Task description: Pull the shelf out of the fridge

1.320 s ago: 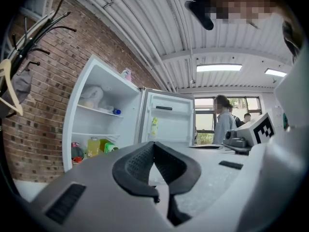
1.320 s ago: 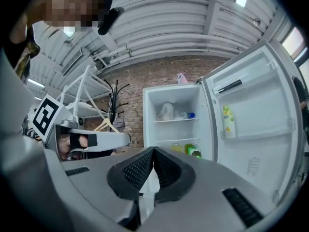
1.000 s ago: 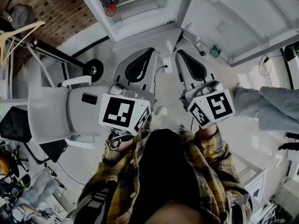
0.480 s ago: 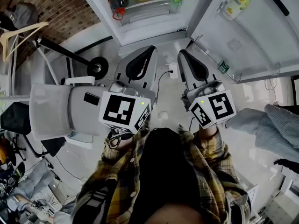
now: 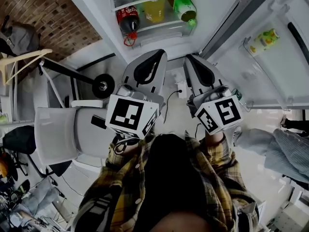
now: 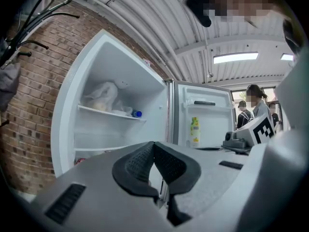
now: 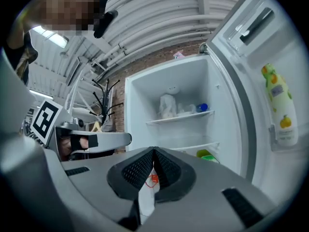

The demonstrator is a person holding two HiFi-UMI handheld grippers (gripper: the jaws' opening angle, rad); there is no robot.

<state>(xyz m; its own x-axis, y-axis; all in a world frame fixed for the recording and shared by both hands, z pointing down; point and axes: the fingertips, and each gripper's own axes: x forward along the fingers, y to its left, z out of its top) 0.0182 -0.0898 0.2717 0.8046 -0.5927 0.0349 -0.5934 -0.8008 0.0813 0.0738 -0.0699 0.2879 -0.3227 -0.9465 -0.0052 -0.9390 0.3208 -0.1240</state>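
The white fridge (image 5: 108, 28) stands open ahead of me. In the head view a glass shelf (image 5: 154, 0) lies over a cola bottle (image 5: 129, 20), a yellow bottle (image 5: 155, 9) and a green bottle (image 5: 183, 7). The upper shelf (image 6: 111, 113) (image 7: 179, 117) carries a plastic bag and a blue-capped bottle. My left gripper (image 5: 156, 53) (image 6: 154, 145) and right gripper (image 5: 188, 57) (image 7: 154, 152) are held level side by side, a short way in front of the fridge. Both are shut with nothing between the pads and touch nothing.
The fridge door (image 5: 270, 66) hangs open at the right with a yellow-green bottle (image 5: 264, 36) in its rack. A white chair (image 5: 63, 129) and a wheeled stand (image 5: 101, 85) are at my left by the brick wall (image 5: 43, 13). People (image 6: 255, 100) stand beyond the door.
The fridge has come closer and lower in the head view as I moved toward it. Both grippers travelled forward together and stayed shut.
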